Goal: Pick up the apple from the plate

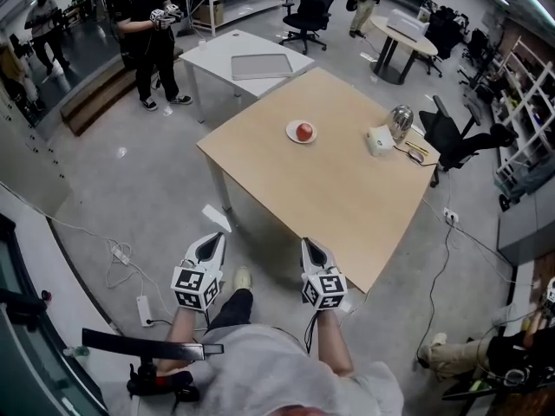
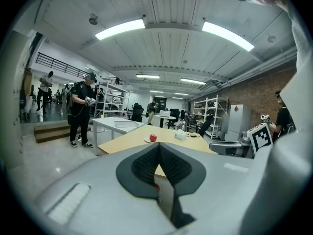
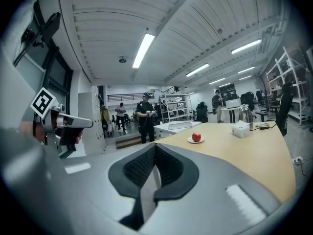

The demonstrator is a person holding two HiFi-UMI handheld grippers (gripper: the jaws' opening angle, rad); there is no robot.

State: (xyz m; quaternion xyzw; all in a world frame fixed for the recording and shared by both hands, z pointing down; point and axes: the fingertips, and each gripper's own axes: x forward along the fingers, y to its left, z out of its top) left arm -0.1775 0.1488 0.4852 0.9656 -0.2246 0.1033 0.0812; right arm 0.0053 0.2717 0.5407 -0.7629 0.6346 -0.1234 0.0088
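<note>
Round red apple on small white plate near far-left edge of pale wooden desk. Well ahead of right tongs, nearer than left tongs; both closed, empty.

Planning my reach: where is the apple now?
Head view: the apple sits on a white plate on the wooden table, toward its far side, left of the white box.

Bright, even light from ceiling strip lamps; heavy fisheye edge distortion.
</note>
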